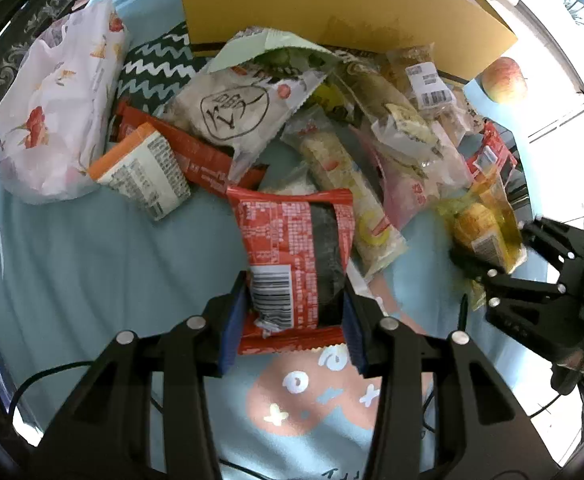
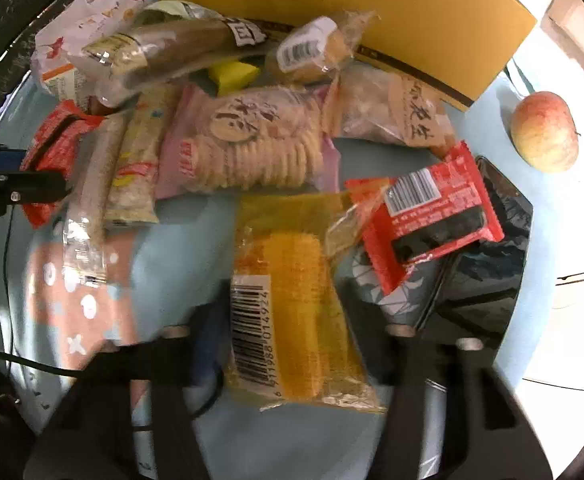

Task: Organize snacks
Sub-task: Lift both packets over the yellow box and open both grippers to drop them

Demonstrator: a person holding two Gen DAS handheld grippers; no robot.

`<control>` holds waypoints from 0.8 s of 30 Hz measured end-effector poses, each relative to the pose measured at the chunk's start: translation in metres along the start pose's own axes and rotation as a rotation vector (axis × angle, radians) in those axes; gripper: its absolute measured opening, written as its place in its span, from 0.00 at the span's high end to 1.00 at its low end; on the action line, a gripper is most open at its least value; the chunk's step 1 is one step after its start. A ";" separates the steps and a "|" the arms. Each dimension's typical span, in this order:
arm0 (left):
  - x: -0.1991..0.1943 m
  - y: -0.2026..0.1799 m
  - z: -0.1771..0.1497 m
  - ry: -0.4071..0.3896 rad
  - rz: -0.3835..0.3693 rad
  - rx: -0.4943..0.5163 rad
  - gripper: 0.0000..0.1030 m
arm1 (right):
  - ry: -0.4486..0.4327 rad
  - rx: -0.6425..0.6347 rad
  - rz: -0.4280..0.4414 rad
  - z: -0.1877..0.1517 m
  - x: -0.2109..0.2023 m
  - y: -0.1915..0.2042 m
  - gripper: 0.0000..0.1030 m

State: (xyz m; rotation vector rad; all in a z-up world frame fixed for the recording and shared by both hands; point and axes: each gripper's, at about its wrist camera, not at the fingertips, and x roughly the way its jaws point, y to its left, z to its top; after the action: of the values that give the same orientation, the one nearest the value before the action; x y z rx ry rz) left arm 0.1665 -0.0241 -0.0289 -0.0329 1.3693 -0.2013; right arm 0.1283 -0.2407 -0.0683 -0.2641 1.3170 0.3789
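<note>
My left gripper [image 1: 292,320] is shut on a red snack packet [image 1: 292,240] with a barcode label, its blue pads [image 1: 230,320] pressing both long sides. That packet stands over the light blue cloth [image 1: 92,264], just in front of the snack pile. My right gripper [image 2: 292,340] is shut on a clear yellow packet [image 2: 295,280] holding a yellow ridged snack, barcode side up. In the left wrist view the right gripper [image 1: 487,276] shows at the right edge with the yellow packet [image 1: 479,220] in its jaws. The left gripper [image 2: 24,188] shows at the left edge of the right wrist view.
A yellow cardboard box [image 1: 331,0] stands behind the pile, with an apple [image 2: 543,132] to its right. The heap holds a pink cracker packet [image 2: 252,144], a second red packet [image 2: 431,216], an orange-edged box [image 1: 144,168] and a flowered white bag [image 1: 60,100]. Dark plastic [image 2: 499,240] lies at right.
</note>
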 end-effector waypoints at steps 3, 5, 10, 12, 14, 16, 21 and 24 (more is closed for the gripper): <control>-0.001 -0.003 -0.002 -0.024 0.015 0.016 0.59 | -0.009 0.029 0.011 0.002 -0.005 0.011 0.64; -0.005 -0.005 -0.003 -0.032 0.005 0.020 0.59 | -0.042 0.084 0.036 -0.001 -0.018 0.011 0.64; -0.021 -0.006 -0.001 -0.062 -0.009 0.026 0.58 | -0.101 0.176 0.120 -0.005 -0.049 0.016 0.64; -0.031 -0.006 0.001 -0.079 -0.016 0.029 0.58 | -0.120 0.194 0.141 -0.007 -0.058 0.011 0.64; -0.039 -0.008 0.003 -0.094 -0.023 0.039 0.58 | -0.146 0.210 0.155 -0.004 -0.070 0.009 0.64; -0.048 -0.012 0.004 -0.110 -0.030 0.056 0.58 | -0.173 0.224 0.165 -0.002 -0.081 0.007 0.64; -0.070 -0.025 0.008 -0.156 -0.040 0.101 0.58 | -0.226 0.221 0.165 0.006 -0.096 0.003 0.64; -0.083 -0.033 0.014 -0.188 -0.042 0.118 0.58 | -0.265 0.222 0.170 0.014 -0.107 0.001 0.64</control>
State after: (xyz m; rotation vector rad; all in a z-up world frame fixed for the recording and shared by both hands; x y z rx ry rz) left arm 0.1611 -0.0444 0.0591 0.0177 1.1685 -0.3071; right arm 0.1184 -0.2472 0.0392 0.0840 1.1106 0.3928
